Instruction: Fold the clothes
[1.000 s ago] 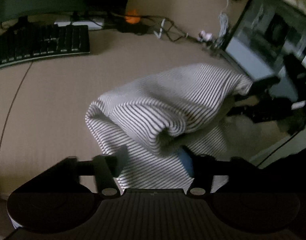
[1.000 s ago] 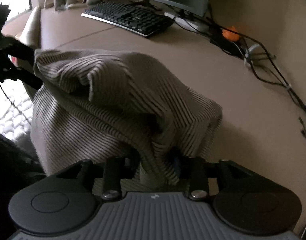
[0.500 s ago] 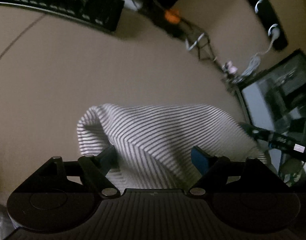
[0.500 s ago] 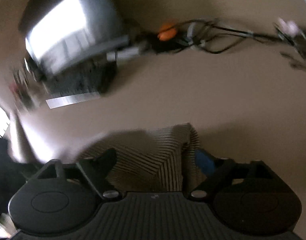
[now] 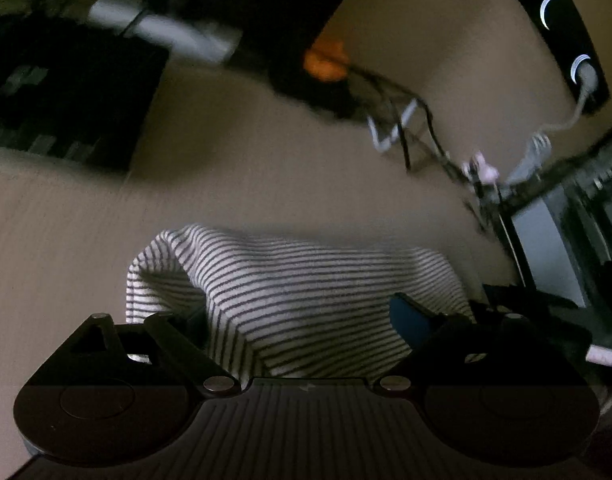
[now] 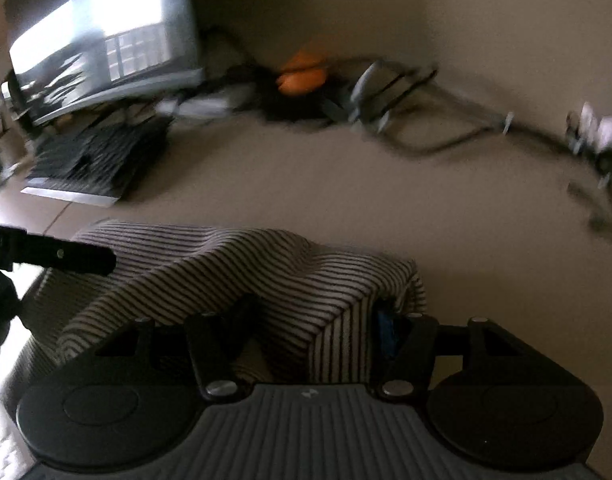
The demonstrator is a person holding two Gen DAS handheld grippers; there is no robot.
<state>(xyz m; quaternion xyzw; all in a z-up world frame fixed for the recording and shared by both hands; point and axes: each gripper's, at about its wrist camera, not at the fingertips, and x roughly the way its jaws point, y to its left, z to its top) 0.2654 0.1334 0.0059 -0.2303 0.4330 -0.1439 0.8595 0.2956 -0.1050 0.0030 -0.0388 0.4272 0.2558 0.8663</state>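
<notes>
The left gripper (image 5: pixel 301 320) has its jaws spread wide and still opening; the striped garment (image 5: pixel 306 292) lies between them, but neither pad presses it, so it is released. The right gripper (image 6: pixel 314 328) has its jaws closing around a bunched corner of the same striped garment (image 6: pixel 265 280); cloth seems to touch the blue pad, though blur keeps me from telling whether it is truly clamped. The garment sits heaped on the tan desk (image 6: pixel 306 184) just ahead of both tools. In the right wrist view, a keyboard (image 6: pixel 89 164) lies at ten o'clock, a monitor (image 6: pixel 105 40) at eleven, an orange object (image 6: pixel 301 76) among cables (image 6: pixel 446 136) near twelve to one.
</notes>
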